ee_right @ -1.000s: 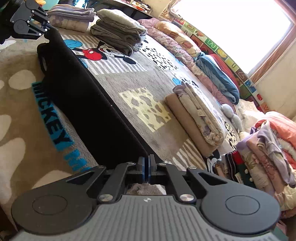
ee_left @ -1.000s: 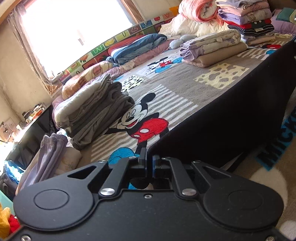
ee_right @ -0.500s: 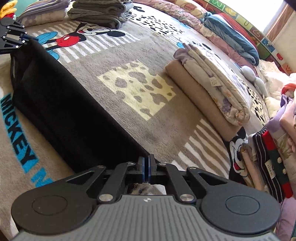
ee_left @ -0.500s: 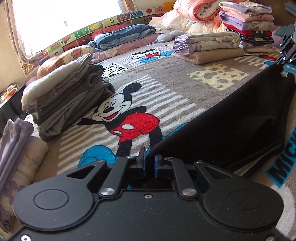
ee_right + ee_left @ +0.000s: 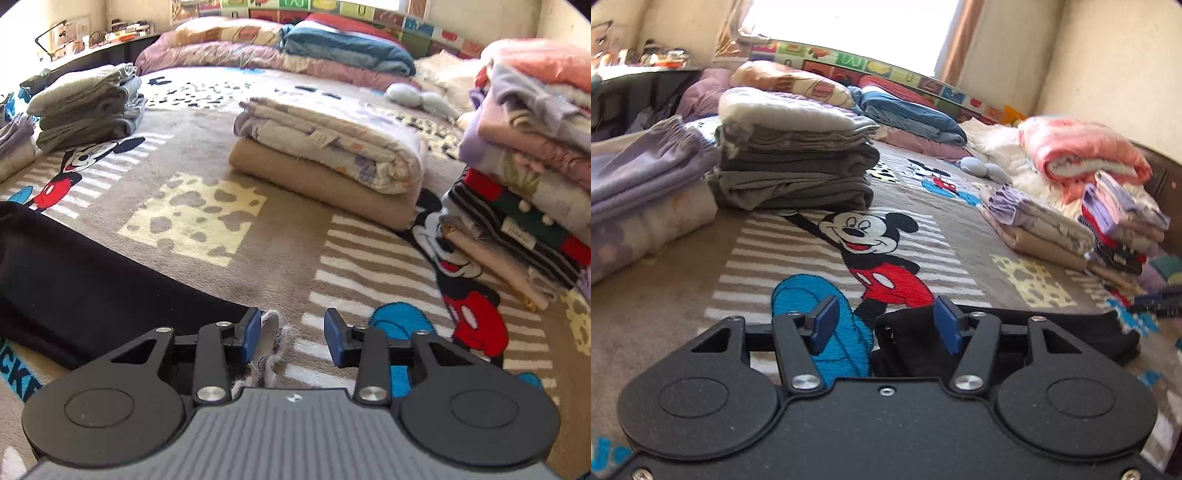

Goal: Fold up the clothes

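Garment: a black garment lies folded into a long band on the cartoon-mouse blanket, in front of both grippers.
Long axis: it runs crosswise between the two grippers, one end at each.
Left gripper: its jaws have just been opening and stand apart; the band's end sits between them against the right pad, and no pad presses it.
Right gripper: its jaws have just been opening too; the other end lies at the left pad, with a frayed grey-white bit of fabric in the gap, not pinched.
Nearer hand: neither, each is at its own end.
Likely next move: judged from this, another fold along that axis, end toward end.
Surroundings: folded stacks stand well apart.
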The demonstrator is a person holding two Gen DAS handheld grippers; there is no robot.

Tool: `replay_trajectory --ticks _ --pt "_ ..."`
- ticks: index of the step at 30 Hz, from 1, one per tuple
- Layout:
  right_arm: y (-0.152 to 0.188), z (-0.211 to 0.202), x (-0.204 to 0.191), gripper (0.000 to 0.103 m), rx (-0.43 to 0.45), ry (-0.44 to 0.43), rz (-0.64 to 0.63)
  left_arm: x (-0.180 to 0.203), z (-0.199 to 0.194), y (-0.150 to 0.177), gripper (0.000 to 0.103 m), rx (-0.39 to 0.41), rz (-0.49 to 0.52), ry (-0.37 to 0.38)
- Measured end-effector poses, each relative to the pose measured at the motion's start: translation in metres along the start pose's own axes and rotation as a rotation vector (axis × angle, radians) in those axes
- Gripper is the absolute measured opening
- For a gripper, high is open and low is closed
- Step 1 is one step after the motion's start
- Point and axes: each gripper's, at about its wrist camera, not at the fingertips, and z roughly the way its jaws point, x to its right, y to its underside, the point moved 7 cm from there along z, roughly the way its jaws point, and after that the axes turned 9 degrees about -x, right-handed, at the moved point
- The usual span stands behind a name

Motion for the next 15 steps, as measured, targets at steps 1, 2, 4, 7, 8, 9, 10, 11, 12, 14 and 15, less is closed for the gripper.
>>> replay_trajectory --ticks 1,2,4,7,8,9,10,11,12,14,15 --pt "0.002 -0.006 -0.013 0.039 0.029 0.001 -0.033 -0.002 -0.003 0.002 0.055 -0.002 -0.046 0.022" --pt "0.003 -0.011 -0.033 0.039 0.056 -0.011 -0.083 -0.001 -0.003 0.005 0.055 -0.008 -0.079 0.045" --pt "0.005 -0.021 -0.074 0.039 0.11 -0.033 -0.183 0.003 -0.002 0.011 0.055 -0.024 -0.13 0.085" --pt "0.008 -0.021 -0.148 0.041 0.154 -0.037 -0.425 0.011 0.004 0.023 0.043 -0.067 -0.167 0.086" --pt "0.009 -0.021 -0.173 0.043 0.166 -0.037 -0.51 0.014 0.006 0.027 0.039 -0.08 -0.173 0.079" --pt "0.011 -0.02 -0.199 0.043 0.178 -0.036 -0.596 0.016 0.009 0.03 0.037 -0.092 -0.176 0.078" --pt "0.012 -0.017 -0.219 0.043 0.184 -0.026 -0.661 0.017 0.011 0.033 0.036 -0.105 -0.182 0.085" --pt "0.011 -0.013 -0.232 0.043 0.183 -0.016 -0.698 0.019 0.013 0.035 0.036 -0.114 -0.182 0.087" --pt "0.01 -0.008 -0.243 0.043 0.182 -0.015 -0.723 0.02 0.014 0.036 0.036 -0.119 -0.174 0.081" --pt "0.009 -0.001 -0.259 0.043 0.178 0.01 -0.794 0.022 0.016 0.037 0.035 -0.124 -0.156 0.064" --pt "0.009 0.003 -0.266 0.043 0.175 0.027 -0.832 0.021 0.017 0.038 0.032 -0.126 -0.154 0.064"
